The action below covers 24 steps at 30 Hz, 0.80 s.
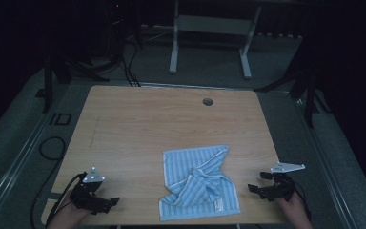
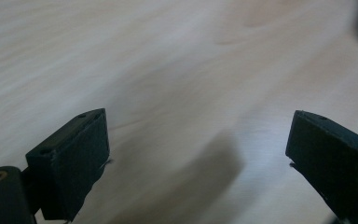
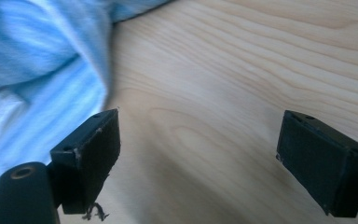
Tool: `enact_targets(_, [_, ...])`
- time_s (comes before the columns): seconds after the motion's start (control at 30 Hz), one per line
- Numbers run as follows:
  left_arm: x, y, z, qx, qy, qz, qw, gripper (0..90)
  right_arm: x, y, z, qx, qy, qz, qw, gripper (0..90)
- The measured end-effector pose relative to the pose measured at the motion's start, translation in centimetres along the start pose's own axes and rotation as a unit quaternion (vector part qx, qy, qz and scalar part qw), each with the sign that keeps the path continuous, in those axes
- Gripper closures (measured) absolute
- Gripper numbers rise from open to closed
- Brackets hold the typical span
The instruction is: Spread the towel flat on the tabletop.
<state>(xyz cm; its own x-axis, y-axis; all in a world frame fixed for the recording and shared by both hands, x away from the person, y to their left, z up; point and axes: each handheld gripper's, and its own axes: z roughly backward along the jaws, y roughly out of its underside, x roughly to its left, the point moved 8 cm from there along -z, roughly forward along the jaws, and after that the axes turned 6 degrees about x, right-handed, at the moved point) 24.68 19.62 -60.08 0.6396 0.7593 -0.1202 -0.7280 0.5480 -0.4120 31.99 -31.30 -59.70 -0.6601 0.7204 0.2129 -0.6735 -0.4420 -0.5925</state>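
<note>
A light blue striped cloth (image 1: 199, 182) lies rumpled on the wooden table (image 1: 171, 119), near its front edge, with one part folded over the middle. My left gripper (image 1: 113, 202) rests low at the front left, open, well left of the cloth. In the left gripper view its jaws stand wide apart over bare wood, my left gripper (image 2: 198, 154) holding nothing. My right gripper (image 1: 253, 188) sits at the front right, open, its tips a short way from the cloth's right edge. The right gripper view has the cloth (image 3: 42, 70) at upper left, and my right gripper (image 3: 198, 156) is empty.
A round cable hole (image 1: 208, 101) sits near the table's far edge. Beyond the table stands a white frame (image 1: 209, 38) on the floor, and dark cables (image 1: 52, 148) lie to the left. A person's hands hold both grippers at the bottom edge.
</note>
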Motion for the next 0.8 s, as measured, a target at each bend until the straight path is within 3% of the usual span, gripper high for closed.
enact_targets(0.03, [-0.5, -0.2, -0.3, 0.011, 0.002, -0.008, 0.9999, 5.8, 0.9, -0.4, 0.1, 0.015, -0.017, 0.013, 0.9997, 12.7])
enact_targets(0.1, [-1.3, -0.6, -0.8, 0.030, 0.002, -0.022, 0.9993, 5.8, 1.9, -0.8, 0.1, 0.022, -0.019, 0.039, 0.9988, 12.6])
enact_targets(0.17, [-2.1, -1.4, -1.1, 0.036, 0.007, -0.034, 0.9987, 5.8, 2.8, -1.3, 0.1, 0.023, -0.021, 0.063, 0.9975, 11.7])
enact_targets(0.23, [-2.9, -2.2, -1.4, 0.038, 0.015, -0.040, 0.9984, 6.7, 3.6, -1.9, -0.1, 0.028, -0.026, 0.072, 0.9967, 11.6])
enact_targets(0.33, [-3.7, -3.3, -1.7, 0.048, 0.007, -0.051, 0.9975, 14.8, 4.6, -2.7, -0.5, 0.040, -0.030, 0.100, 0.9937, 13.4])
enact_targets(0.4, [-4.6, -4.0, -1.9, 0.050, 0.022, -0.056, 0.9969, 15.0, 5.4, -3.2, -0.8, 0.047, -0.038, 0.122, 0.9907, 19.3])
enact_targets(0.47, [-5.4, -4.4, -2.2, 0.062, 0.019, -0.075, 0.9951, 21.7, 5.9, -3.7, -1.0, 0.047, -0.035, 0.152, 0.9867, 28.9])
enact_targets(0.57, [-6.6, -4.9, -2.6, 0.080, 0.022, -0.099, 0.9917, 23.9, 6.5, -4.4, -1.4, 0.062, -0.040, 0.182, 0.9804, 41.4])
enact_targets(0.8, [-9.7, -6.9, -2.7, 0.081, 0.042, -0.132, 0.9870, 25.9, 7.5, -5.8, -2.6, 0.086, -0.025, 0.234, 0.9681, 50.5])
